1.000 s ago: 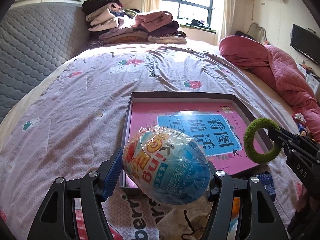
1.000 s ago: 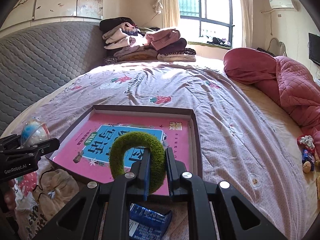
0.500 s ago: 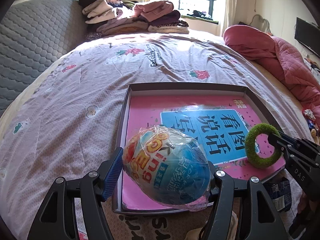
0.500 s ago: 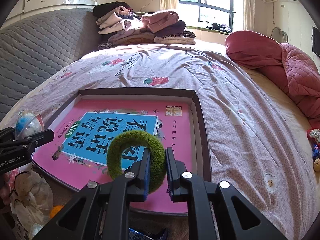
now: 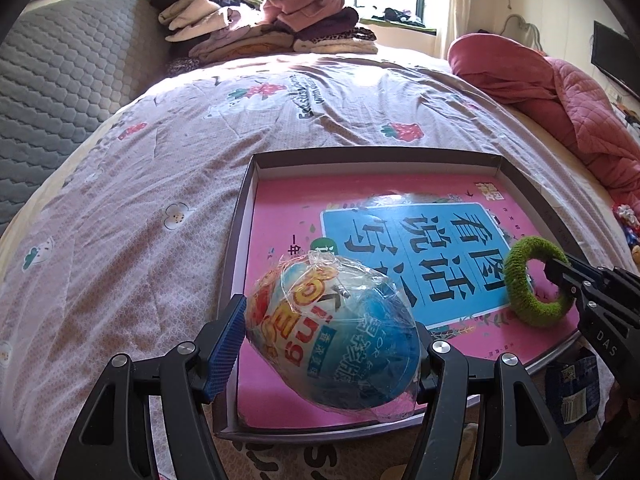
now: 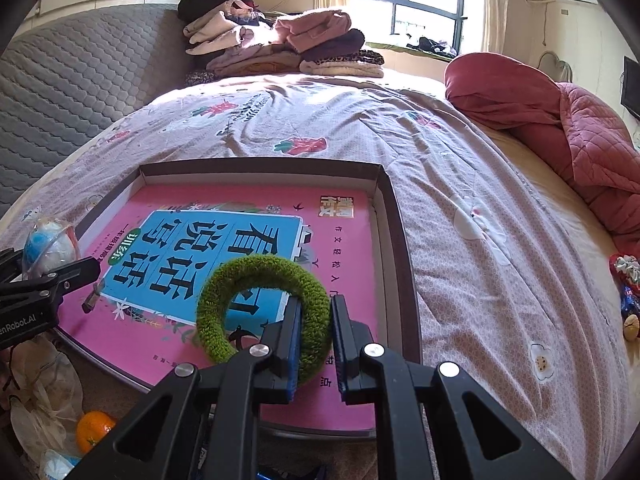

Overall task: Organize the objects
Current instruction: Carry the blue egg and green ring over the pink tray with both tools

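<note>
Left wrist view: left gripper (image 5: 332,344) spread wide, grasping a big toy egg (image 5: 332,340) between the two fingers. Egg round, smooth, blue and white, wrapped in crinkly clear plastic. Just past the fingertips, a shallow box (image 5: 376,156) with thin dark walls, lying on the soft flowery bedspread (image 5: 152,208). Inside the box already, a flat pink book (image 5: 288,216) with a shiny cover. Egg hanging over the near left corner of the box, not yet let go (touching the book or not, cannot tell). Off to the right of the fingers, the right gripper (image 5: 560,280) pinching a fuzzy green ring (image 5: 536,284).

Right wrist view: right gripper (image 6: 316,336) clenched tight on the green ring (image 6: 260,300), squeezing one side of the soft loop flat between the blue pads (image 6: 294,344). Ring round and furry like moss, standing up over the near part of the book (image 6: 344,256). Far to the left of the fingers, the left gripper (image 6: 52,280) with the egg (image 6: 48,244). Below the fingers, an orange (image 6: 94,426) and plastic bags (image 6: 40,392) outside the box (image 6: 260,168).

Probably early in the job: only the book in place, egg and ring about to go in, other small things left to sort.
</note>
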The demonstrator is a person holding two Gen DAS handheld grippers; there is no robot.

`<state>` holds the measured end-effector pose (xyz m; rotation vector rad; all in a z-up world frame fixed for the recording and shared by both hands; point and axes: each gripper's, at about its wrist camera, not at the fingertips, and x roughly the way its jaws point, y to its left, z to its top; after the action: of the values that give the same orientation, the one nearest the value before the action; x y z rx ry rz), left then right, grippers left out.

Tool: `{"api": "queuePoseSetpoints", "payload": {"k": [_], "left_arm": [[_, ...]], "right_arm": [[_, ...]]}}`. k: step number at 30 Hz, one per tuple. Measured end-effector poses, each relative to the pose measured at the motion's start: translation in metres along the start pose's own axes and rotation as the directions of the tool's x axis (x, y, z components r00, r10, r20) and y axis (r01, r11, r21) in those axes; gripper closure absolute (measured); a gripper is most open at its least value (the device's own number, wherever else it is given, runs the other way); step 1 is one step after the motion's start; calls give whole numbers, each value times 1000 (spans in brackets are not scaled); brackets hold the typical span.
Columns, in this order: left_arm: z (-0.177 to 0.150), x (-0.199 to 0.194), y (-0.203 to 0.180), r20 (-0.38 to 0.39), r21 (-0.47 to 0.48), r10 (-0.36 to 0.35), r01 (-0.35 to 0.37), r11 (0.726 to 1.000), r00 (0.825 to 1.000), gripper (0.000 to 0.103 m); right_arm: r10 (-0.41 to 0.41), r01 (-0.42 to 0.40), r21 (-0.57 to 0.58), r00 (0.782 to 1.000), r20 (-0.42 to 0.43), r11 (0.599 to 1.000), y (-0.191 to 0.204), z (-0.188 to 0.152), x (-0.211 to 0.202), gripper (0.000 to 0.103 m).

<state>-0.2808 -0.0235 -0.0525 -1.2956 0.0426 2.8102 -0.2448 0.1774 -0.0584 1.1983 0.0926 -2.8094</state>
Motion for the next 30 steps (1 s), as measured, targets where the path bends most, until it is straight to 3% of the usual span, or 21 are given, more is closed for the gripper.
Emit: {"api": "queuePoseSetpoints", "payload": {"k": [30], "left_arm": [[-2,12,-5,-45,31,9,-7,999,999,34]], "right_arm": [[-14,14,6,1000,-2,1000,-1,5,-4,87]]}}
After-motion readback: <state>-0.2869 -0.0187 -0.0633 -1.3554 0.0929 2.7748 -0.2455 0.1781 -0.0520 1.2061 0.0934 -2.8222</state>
